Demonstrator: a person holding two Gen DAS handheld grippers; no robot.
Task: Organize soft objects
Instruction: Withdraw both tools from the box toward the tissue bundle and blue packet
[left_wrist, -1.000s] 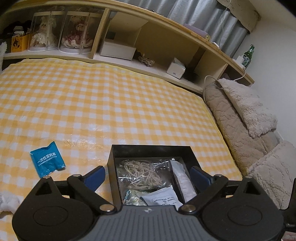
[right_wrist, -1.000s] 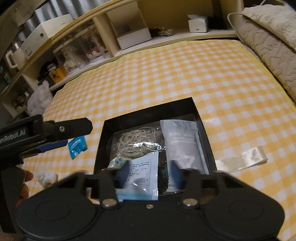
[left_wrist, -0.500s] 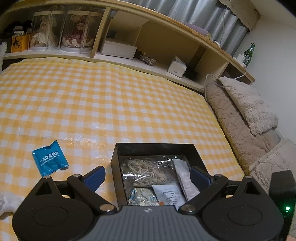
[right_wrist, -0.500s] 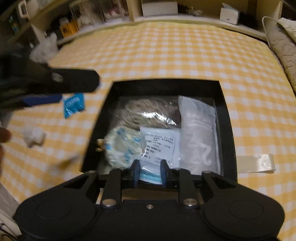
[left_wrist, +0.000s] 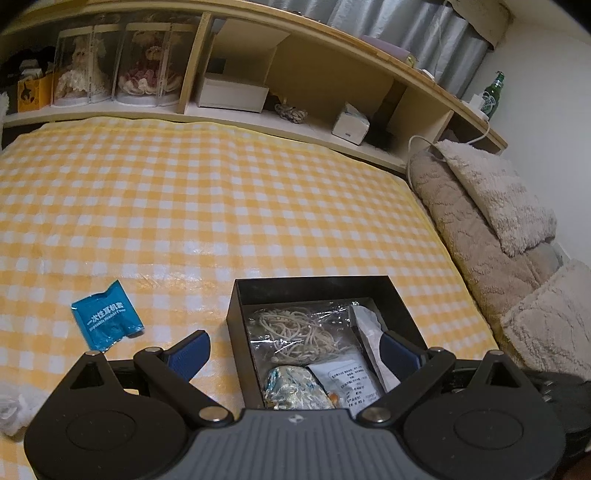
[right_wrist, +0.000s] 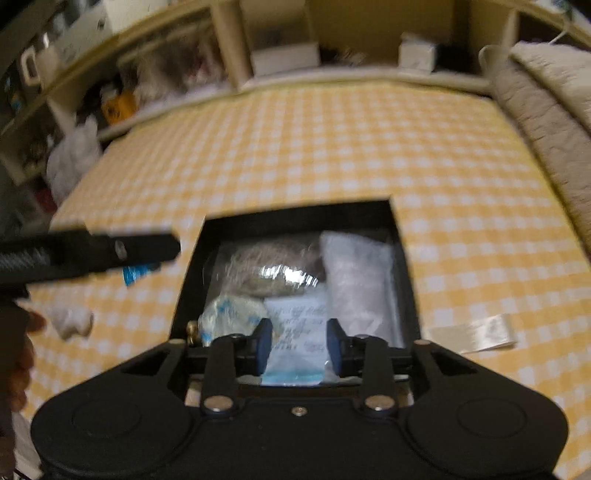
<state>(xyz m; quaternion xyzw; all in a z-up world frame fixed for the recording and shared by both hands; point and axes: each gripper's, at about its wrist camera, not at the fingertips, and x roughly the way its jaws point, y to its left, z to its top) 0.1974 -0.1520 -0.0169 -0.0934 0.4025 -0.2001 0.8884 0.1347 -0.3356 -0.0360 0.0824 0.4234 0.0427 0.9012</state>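
Both wrist views above box (left_wrist: 317, 291)

Black open box (left_wrist: 236, 314) on yellow checked cloth, packed with soft packets lying flat: clear bag of beige rubber bands (left_wrist: 299, 328) at the far side, pale grey pouch (right_wrist: 358, 280) along the right wall, crumpled blue-and-white bundle (left_wrist: 295, 384) near left, white printed sachet (right_wrist: 295, 332) near middle. Outside, left of the box: blue sachet (left_wrist: 105, 320), flat; crumpled white wad (right_wrist: 72, 321) nearer the cloth's edge.
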